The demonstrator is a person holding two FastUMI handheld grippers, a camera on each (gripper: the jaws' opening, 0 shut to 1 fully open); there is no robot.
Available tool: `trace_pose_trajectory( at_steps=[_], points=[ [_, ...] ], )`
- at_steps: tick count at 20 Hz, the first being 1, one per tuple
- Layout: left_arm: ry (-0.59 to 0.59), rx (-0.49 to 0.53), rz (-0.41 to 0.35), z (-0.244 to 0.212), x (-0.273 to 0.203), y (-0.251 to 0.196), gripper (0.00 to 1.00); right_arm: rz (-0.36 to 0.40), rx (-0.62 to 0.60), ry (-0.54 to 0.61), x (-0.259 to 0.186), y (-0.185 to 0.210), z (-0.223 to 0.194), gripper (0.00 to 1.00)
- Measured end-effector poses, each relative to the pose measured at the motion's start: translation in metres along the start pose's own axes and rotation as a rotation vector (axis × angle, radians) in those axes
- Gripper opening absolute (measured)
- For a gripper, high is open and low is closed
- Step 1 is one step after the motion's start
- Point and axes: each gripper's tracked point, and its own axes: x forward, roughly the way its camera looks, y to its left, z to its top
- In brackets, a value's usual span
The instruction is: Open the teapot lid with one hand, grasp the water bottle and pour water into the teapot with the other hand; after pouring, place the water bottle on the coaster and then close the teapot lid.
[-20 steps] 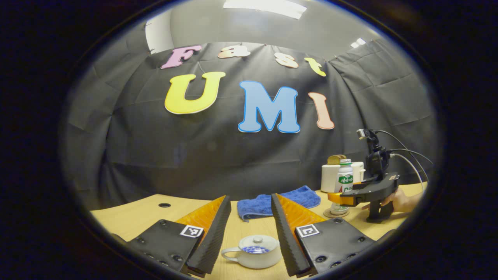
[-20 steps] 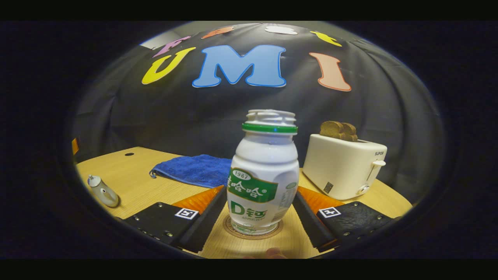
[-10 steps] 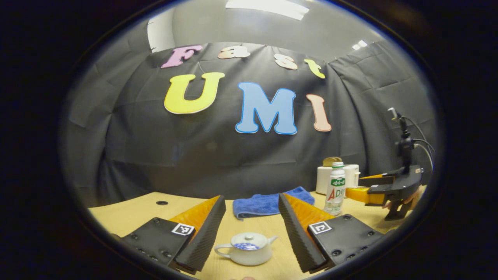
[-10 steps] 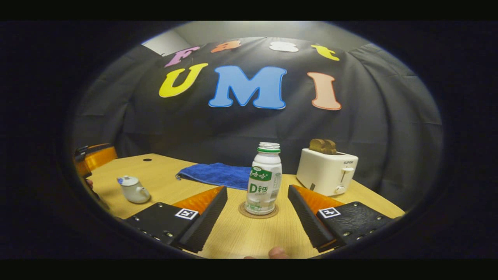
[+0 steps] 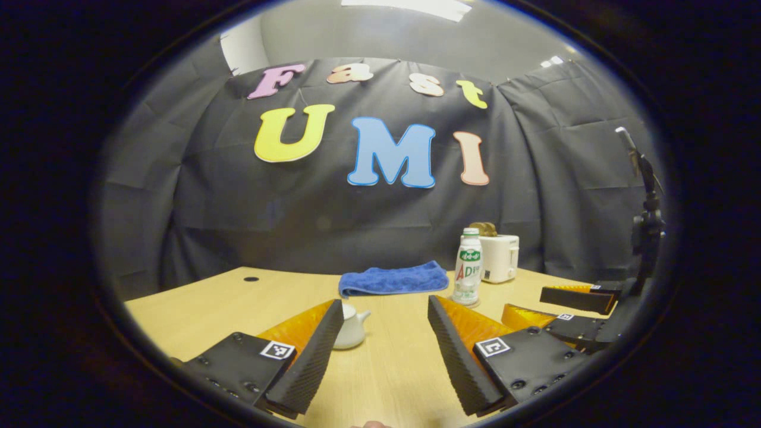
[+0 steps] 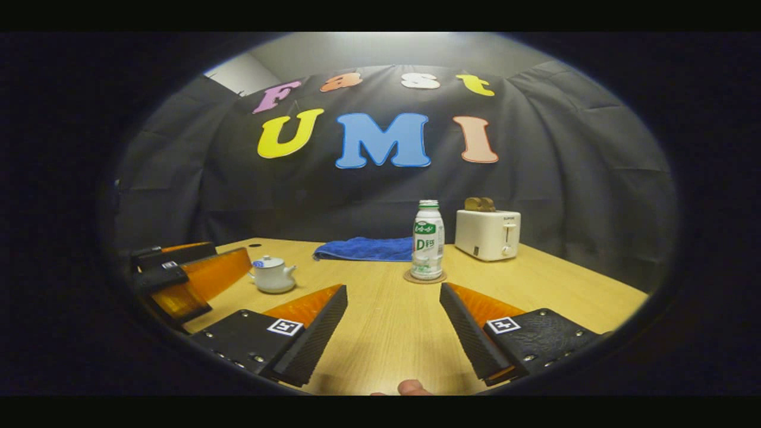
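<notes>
One teapot [image 6: 273, 276], lid on, one bottle [image 6: 427, 248] upright on one coaster [image 6: 424, 277], one towel [image 6: 364, 248], one toaster [image 6: 487, 234]. Both grippers, left [image 5: 380, 348] and right [image 6: 392, 333], gape empty over bare table [image 6: 553, 285]; the bottle stands well ahead of the right one, the teapot ahead to its left.

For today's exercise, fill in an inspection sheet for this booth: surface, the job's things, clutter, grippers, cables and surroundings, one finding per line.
Surface: wooden table, dry.
Job's things: water bottle upright on the coaster; teapot with its lid on.
Clutter: blue towel; toaster holding bread.
Grippers: left gripper and right gripper both open, holding nothing.
Cables: nothing seen.
Surroundings: black cloth wall.
</notes>
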Motion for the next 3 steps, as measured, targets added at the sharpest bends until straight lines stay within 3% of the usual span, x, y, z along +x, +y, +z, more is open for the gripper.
trace_pose_trajectory(
  at_steps=[3],
  points=[
    [-0.017, 0.03, 0.068, -0.011, -0.0112, 0.0096, 1.0, -0.035, -0.029, -0.07, -0.0116, 0.0037, 0.0056, 0.97]
  ],
)
